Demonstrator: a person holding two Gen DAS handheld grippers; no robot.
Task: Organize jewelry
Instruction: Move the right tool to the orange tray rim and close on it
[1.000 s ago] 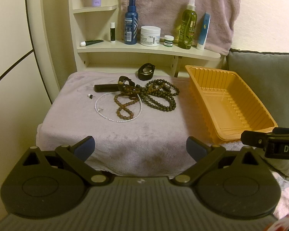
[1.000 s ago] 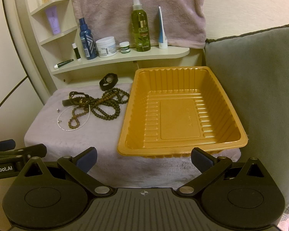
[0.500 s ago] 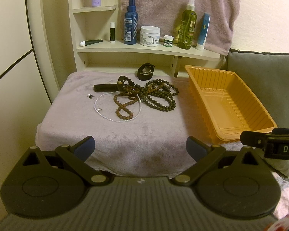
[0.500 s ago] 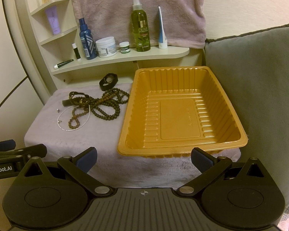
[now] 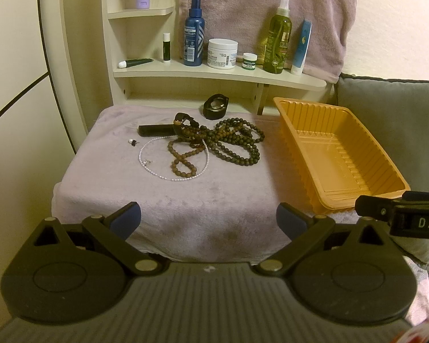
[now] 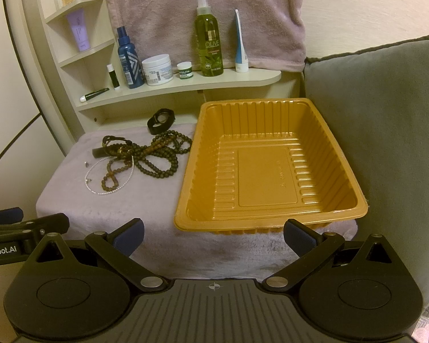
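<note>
A tangle of jewelry lies on a towel-covered stand [image 5: 128,188]: a dark bead necklace [image 5: 237,143], a brown bead strand [image 5: 183,163], a white pearl necklace [image 5: 157,171], a dark strap bracelet [image 5: 183,120], small earrings [image 5: 133,142] and a black watch [image 5: 215,105]. An empty orange plastic tray [image 5: 337,154] stands to their right; it also shows in the right wrist view [image 6: 271,165], with the jewelry [image 6: 146,157] left of it. My left gripper [image 5: 208,220] is open and empty, short of the stand's front edge. My right gripper [image 6: 213,235] is open and empty before the tray.
A curved shelf [image 5: 220,74] behind the stand holds bottles, jars and tubes. A pink towel [image 5: 260,5] hangs on the wall. A grey cushion [image 6: 386,128] stands right of the tray. Each gripper shows at the edge of the other's view.
The left gripper view has shifted very slightly. The right gripper and all the jewelry are still.
</note>
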